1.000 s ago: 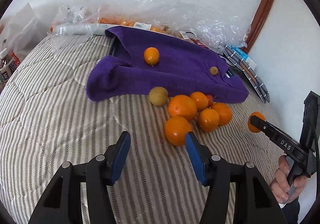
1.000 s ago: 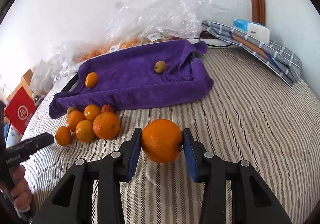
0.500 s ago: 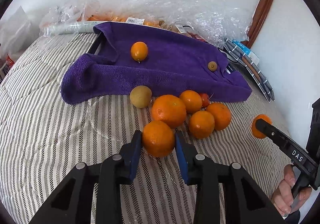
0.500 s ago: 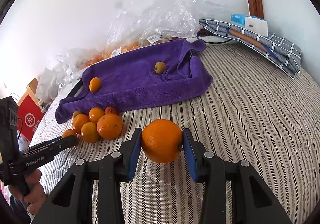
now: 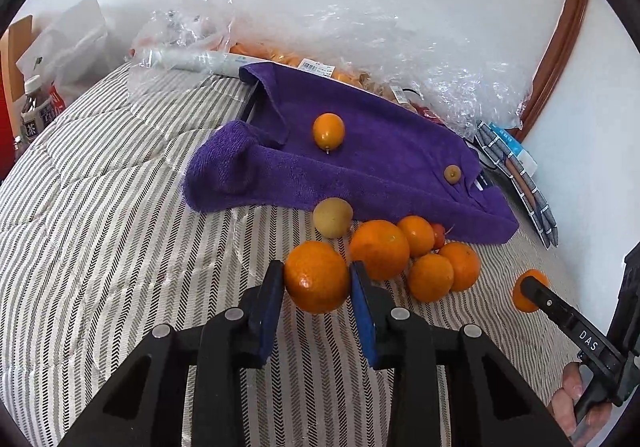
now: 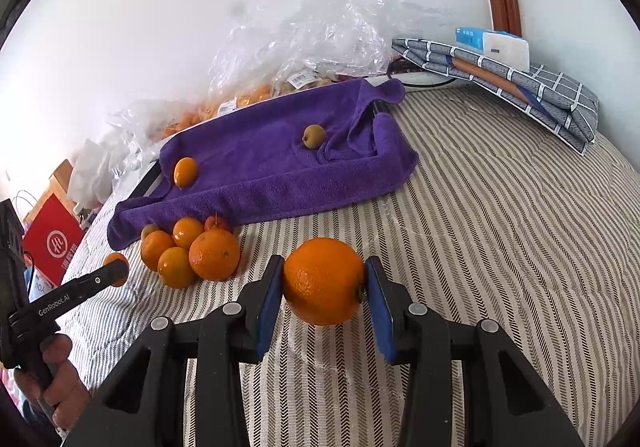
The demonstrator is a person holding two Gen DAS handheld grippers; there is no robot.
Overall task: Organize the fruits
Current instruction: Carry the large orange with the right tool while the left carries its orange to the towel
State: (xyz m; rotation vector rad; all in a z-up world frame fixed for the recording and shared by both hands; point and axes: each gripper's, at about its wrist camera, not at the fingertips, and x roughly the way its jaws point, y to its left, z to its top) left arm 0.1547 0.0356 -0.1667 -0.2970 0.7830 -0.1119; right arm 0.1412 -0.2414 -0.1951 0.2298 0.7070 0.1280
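My left gripper (image 5: 317,281) is shut on an orange (image 5: 316,273) at the near edge of a pile of oranges (image 5: 400,251) on the striped bedcover. A yellow-green fruit (image 5: 332,217) and a small red fruit (image 5: 439,235) lie with the pile. Behind them a purple towel (image 5: 380,175) carries a small orange (image 5: 329,130) and a small brownish fruit (image 5: 452,174). To the right of the pile, my right gripper (image 6: 324,283) is shut on a larger orange (image 6: 322,275), held just over the bedcover. That gripper also shows in the left wrist view (image 5: 532,289).
Crumpled clear plastic bags (image 5: 360,47) with more fruit lie against the wall behind the towel. A folded checked cloth (image 6: 500,75) with a box on it sits at the far right. A bottle (image 5: 34,111) and a red bag (image 6: 52,243) stand off the left edge.
My left gripper went from open in front of the pile to closed on the nearest orange, which it now holds. The right gripper kept its orange and stayed in place.
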